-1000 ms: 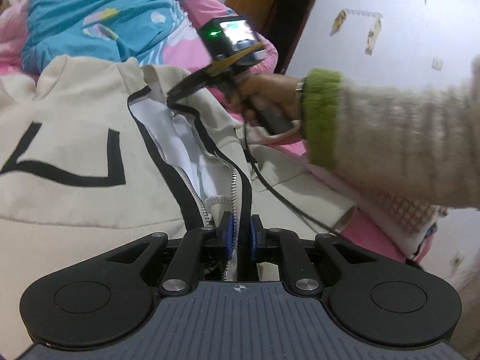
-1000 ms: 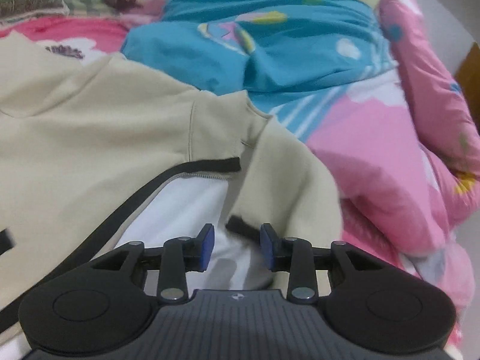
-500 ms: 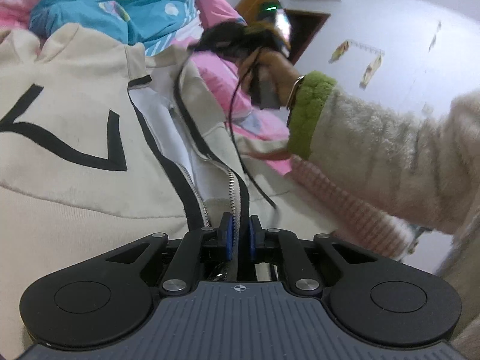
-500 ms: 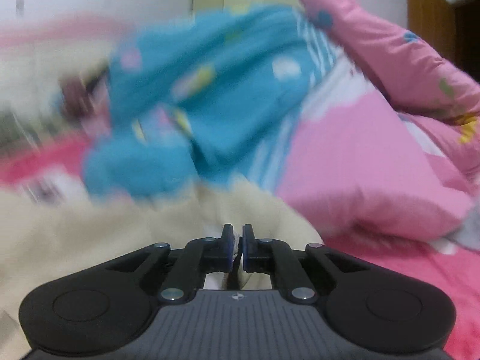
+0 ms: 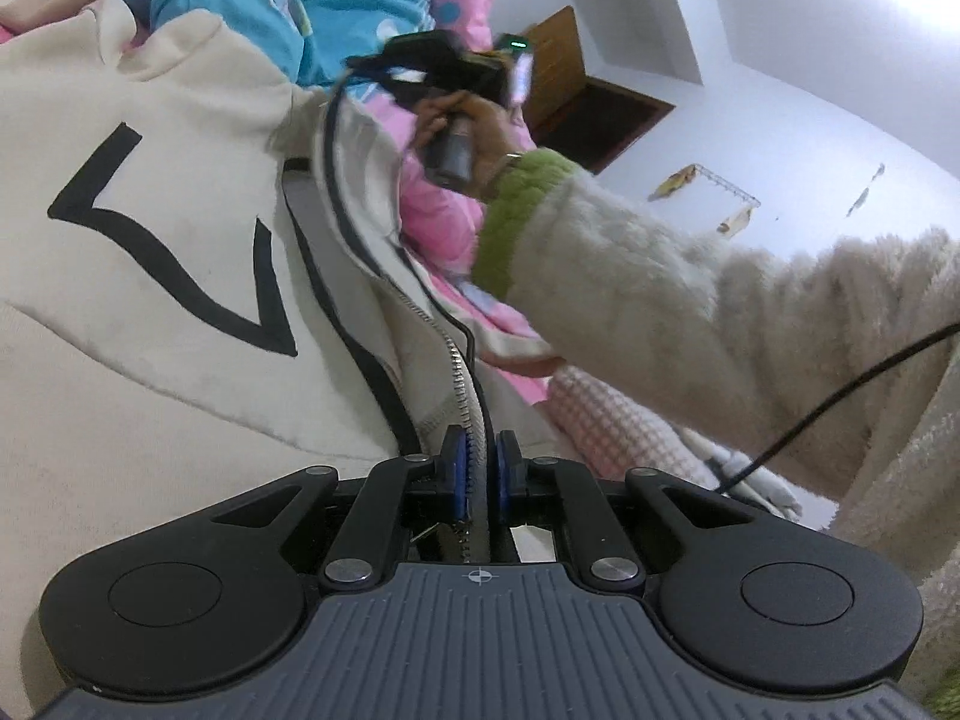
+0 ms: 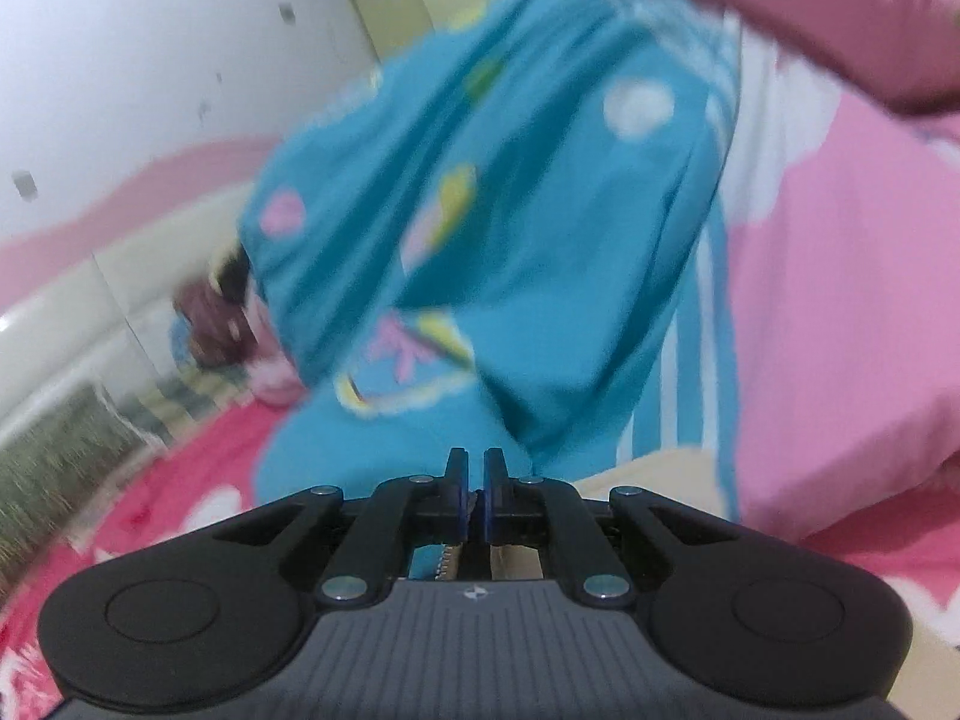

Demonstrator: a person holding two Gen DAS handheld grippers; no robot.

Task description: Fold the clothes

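The left gripper (image 5: 478,468) is clamped on the zipper edge (image 5: 459,384) of a cream jacket (image 5: 150,312), the metal teeth and black trim running straight up between its blue pads (image 5: 457,471). The jacket lies spread over the bed, filling the left half of the left wrist view, with a bold black angular mark (image 5: 180,240) printed on it; the mark is cut short by a fold and cannot be read as a letter.

The right gripper (image 6: 475,495) has its jaws together on a thin strip of the same cream fabric (image 6: 654,474); a bit of zipper shows just behind the pads. In the left wrist view this gripper is a dark blur with a green light, raised over the jacket's upper front edge in the person's right hand (image 5: 474,120), whose fluffy cream sleeve (image 5: 690,300) ends in a green cuff (image 5: 516,216). A black cable (image 5: 840,396) trails from it.

No brand or writing can be read anywhere.

The right wrist view is smeared by motion, so details beyond the gripper are vague. A blue patterned quilt (image 6: 480,210) is heaped towards the head of the bed, with pink bedding (image 6: 840,270) beside it and a pink sheet (image 6: 180,480) beneath. Behind stand white walls (image 5: 810,90) and a dark wooden doorway (image 5: 594,120).
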